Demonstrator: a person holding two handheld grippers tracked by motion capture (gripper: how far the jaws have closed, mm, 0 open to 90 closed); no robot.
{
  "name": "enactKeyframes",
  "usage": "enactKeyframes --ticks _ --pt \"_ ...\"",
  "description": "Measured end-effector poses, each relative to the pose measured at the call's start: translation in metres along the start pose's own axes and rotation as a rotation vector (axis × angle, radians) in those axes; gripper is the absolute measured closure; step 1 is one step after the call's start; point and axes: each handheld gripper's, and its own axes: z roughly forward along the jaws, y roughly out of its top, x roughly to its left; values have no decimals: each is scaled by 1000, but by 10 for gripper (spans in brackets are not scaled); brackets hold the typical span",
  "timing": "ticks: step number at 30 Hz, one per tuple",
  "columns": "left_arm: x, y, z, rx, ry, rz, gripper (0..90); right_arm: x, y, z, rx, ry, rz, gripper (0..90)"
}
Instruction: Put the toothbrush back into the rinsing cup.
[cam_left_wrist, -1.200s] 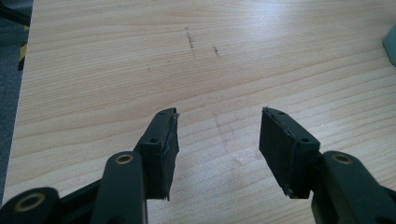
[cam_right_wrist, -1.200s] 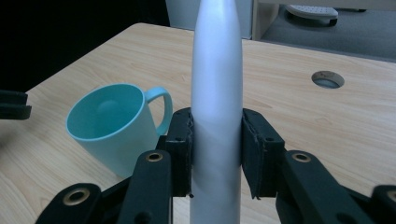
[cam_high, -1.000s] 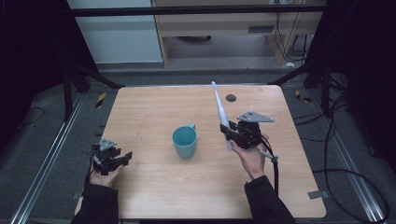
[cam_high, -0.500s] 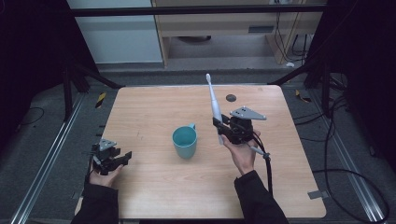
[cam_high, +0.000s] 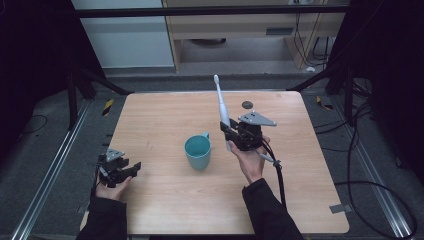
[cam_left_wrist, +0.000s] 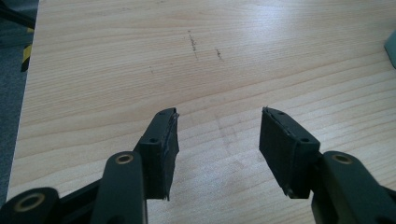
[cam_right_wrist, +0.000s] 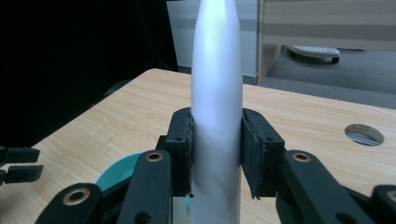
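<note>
Tabletop (cam_high: 160, 125): pale wood, mostly bare; a small round dark hole (cam_high: 247, 104) near the far edge.

Cup (cam_high: 198, 152): teal, upright, open mouth up, near the tabletop centre, handle toward the far side. In the right gripper view its rim shows just below and left of the jaws.

Right hand-held gripper (cam_high: 231, 135): just right of the cup, jaws clamped on the thick lower body of a white toothbrush (cam_high: 222, 105). Brush stands nearly upright, leaning a little, head up and away from the person. Pads (cam_right_wrist: 182, 144) press on both flanks of the handle; grip looks square, no visible slip.

Left hand-held gripper (cam_high: 131, 169): near the front left edge, jaws apart, nothing between them, well apart from the cup.

Judgement: step in hand is likely carrying the toothbrush to the cup. To do it well, bring the butt end over the mouth centre before lowering, keep the brush near vertical so it clears the rim, lower slowly, release only once the butt rests inside. Risk: off-centre contact tips the light cup; the left hand-held gripper could steady it.
</note>
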Motion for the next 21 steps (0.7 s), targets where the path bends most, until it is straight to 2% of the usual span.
enactKeyframes --ticks 7,13,21 --pt "0 0 0 -2 2 0 466 9 2 9 -13 5 -4 664" --pt "0 0 0 -3 4 2 466 16 1 15 -34 -22 -2 664" --pt "1 0 0 -4 7 -1 466 31 4 25 -64 -33 2 664"
